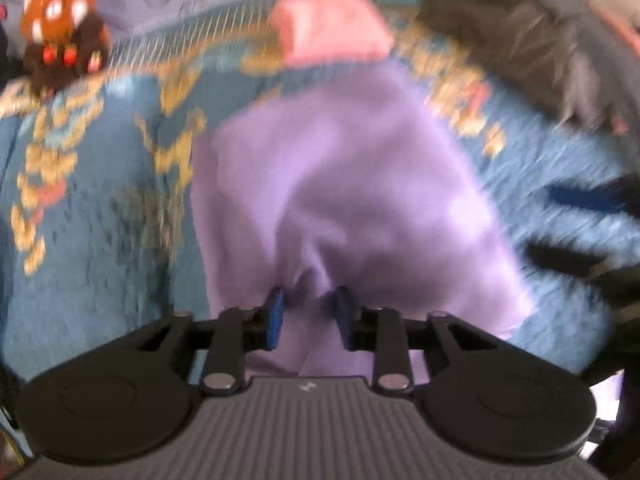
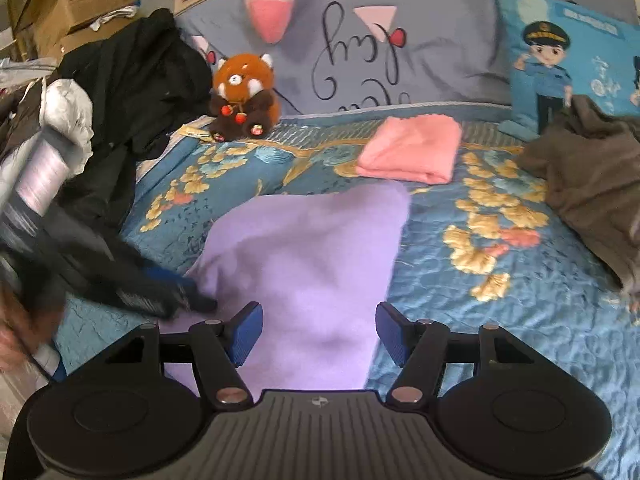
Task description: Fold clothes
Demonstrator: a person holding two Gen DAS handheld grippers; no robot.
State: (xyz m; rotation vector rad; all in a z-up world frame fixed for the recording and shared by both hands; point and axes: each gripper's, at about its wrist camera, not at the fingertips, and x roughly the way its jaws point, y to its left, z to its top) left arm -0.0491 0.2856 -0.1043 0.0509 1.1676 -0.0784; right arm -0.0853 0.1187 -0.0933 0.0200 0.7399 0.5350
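Bedspread: blue quilted bedspread (image 2: 500, 320) with yellow and orange flower pattern, covering the bed.
Plush toy: red panda plush (image 2: 244, 94) sitting upright at the far left of the bedspread, against the grey pillow.
Grey pillow: grey pillow (image 2: 420, 60) with black cursive writing, behind the plush.
Blue cushion: blue cushion (image 2: 576, 60) with a cartoon officer in uniform, at the far right.
Boxes: cardboard boxes (image 2: 80, 0) stacked at the upper left, beyond the bed.
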